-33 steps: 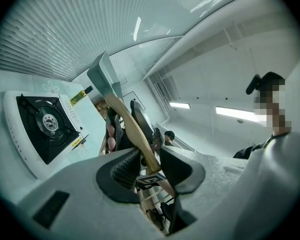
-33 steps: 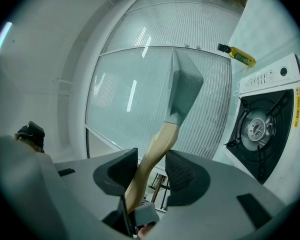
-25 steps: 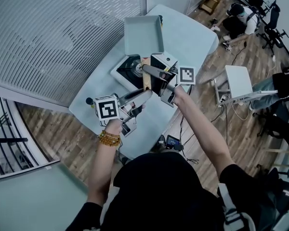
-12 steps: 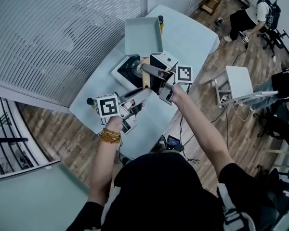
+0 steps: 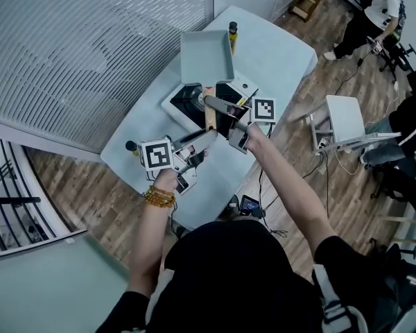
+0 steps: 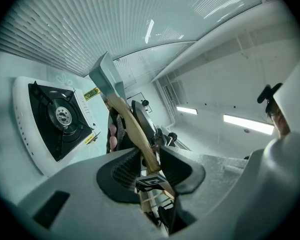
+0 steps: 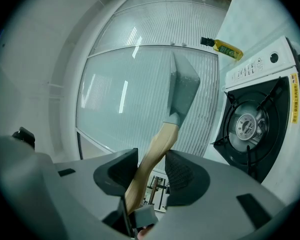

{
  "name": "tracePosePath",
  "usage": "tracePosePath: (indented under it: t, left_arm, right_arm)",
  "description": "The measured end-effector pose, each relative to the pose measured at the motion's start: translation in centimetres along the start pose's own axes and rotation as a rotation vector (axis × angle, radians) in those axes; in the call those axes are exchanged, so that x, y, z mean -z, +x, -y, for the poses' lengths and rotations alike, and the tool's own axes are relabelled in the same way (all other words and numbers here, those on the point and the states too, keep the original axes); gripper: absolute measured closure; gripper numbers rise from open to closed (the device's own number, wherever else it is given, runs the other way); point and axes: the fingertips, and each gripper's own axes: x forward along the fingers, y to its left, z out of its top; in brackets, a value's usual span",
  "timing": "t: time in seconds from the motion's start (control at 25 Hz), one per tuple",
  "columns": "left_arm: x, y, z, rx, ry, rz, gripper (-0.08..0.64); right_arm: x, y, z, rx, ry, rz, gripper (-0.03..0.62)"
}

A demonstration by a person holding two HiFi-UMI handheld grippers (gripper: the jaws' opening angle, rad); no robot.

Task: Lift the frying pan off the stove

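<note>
Bottle [image 5: 231,33] now shows beside the right rim of the frying pan [image 5: 206,55], which hid it a second ago, while left gripper [image 5: 211,136] and right gripper [image 5: 211,103] stay clamped on its wooden handle [image 5: 210,118], holding it clear above the far edge of the stove [image 5: 184,104], bare table [image 5: 281,54] open rightward.

A: Is the whole stove [image 5: 172,109] in the head view?
B: No. The wooden handle [image 5: 210,118] and the right gripper [image 5: 209,102] cover its right side. A dark, white-edged box [image 5: 230,89] just right of the stove is mostly under that gripper; I can't tell what it is.
A: And in the right gripper view?
B: The stove runs off the right edge, and the handle's near end is hidden below the jaws.
A: The bottle [image 5: 231,35] beyond the stove?
B: Label too small to read.
</note>
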Motion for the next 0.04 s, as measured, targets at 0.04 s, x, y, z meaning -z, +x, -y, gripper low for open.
tracePosePath:
  t: [0.04]
  left_arm:
    - [0.09, -0.01, -0.09, -0.001, -0.001, -0.001, 0.43]
  right_arm:
    - [0.09, -0.03, 0.17, 0.006, -0.002, -0.003, 0.43]
